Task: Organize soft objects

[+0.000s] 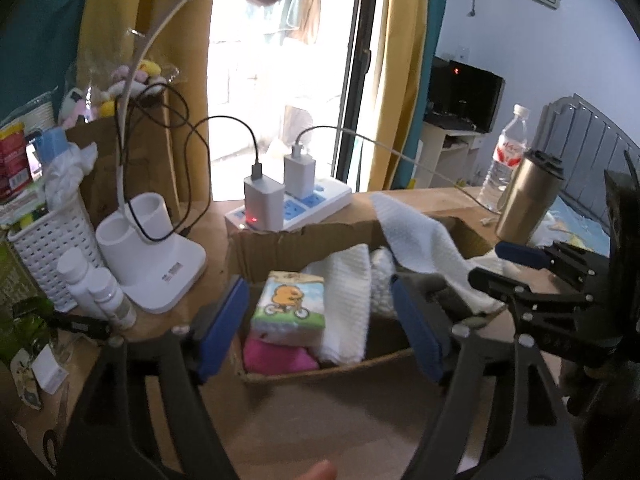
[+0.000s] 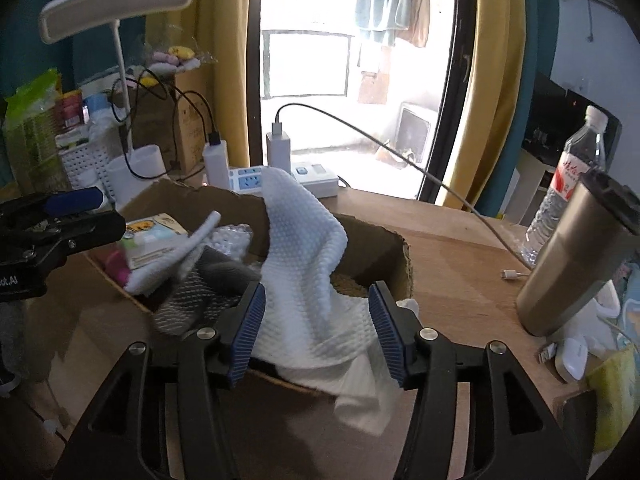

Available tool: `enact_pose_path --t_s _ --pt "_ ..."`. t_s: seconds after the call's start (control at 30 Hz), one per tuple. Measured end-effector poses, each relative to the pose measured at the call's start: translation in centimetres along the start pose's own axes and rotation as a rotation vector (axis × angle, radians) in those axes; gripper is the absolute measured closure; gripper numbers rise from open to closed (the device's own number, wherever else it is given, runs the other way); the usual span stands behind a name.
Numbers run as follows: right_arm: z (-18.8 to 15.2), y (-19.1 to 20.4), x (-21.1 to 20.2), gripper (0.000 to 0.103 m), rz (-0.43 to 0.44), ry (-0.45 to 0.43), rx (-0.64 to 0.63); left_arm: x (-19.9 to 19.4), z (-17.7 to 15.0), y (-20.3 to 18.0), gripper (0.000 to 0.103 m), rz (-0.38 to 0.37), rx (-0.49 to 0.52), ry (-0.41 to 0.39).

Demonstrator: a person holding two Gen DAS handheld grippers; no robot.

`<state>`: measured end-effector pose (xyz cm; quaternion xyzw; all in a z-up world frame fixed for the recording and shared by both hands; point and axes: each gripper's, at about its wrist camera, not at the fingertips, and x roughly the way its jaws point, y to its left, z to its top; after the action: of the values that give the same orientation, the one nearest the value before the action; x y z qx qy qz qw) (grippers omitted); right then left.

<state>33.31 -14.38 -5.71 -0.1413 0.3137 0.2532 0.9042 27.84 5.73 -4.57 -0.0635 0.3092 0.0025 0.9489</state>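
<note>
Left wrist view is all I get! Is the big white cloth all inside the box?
Observer: No. The white cloth spills over the near wall of the cardboard box toward the table.
Operator: Is the other claw pinching it?
Observer: No. The right claw is open, with the cloth lying between its fingers.
Operator: Anything hiding by the shiny cup?
Observer: Yes, a small white gadget lies beside the steel tumbler.

I see a dimpled white cloth (image 2: 304, 248) over a rough corrugated cardboard box (image 2: 372, 248), a brushed-metal tumbler (image 2: 568, 264), and a matt wooden desk (image 2: 452, 248).
</note>
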Motion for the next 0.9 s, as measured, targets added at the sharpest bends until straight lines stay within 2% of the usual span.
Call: enact_pose_path --t_s 0.17,0.3,0.43,0.53,0.7,0.9 --pt "0.0 0.2 -2.2 0.046 -0.018 -0.025 0.018 -2.3 -0.2 -0.6 0.025 -0.004 0.021 -0.022" --pt "-0.2 0.1 -4.1 0.045 -0.033 -0.046 0.039 -4.4 -0.3 -0.6 0.025 -0.003 -0.003 -0.058" --pt "-0.4 0.2 -5.9 0.042 -0.039 -0.070 0.070 -6.0 -0.9 -0.8 0.010 -0.011 -0.020 -0.077" --pt "-0.7 0.7 -7.3 0.037 -0.043 -0.084 0.080 -7.4 -1.4 -0.9 0.010 -0.025 -0.030 -0.096" --pt "-1.2 1.6 -9.9 0.035 -0.053 -0.114 0.078 -9.9 -2.4 -1.1 0.008 -0.030 -0.038 -0.123" --pt "-1.9 2.9 -13.0 0.028 -0.069 -0.150 0.071 -12.9 -3.7 -2.3 0.003 -0.028 -0.001 -0.140"
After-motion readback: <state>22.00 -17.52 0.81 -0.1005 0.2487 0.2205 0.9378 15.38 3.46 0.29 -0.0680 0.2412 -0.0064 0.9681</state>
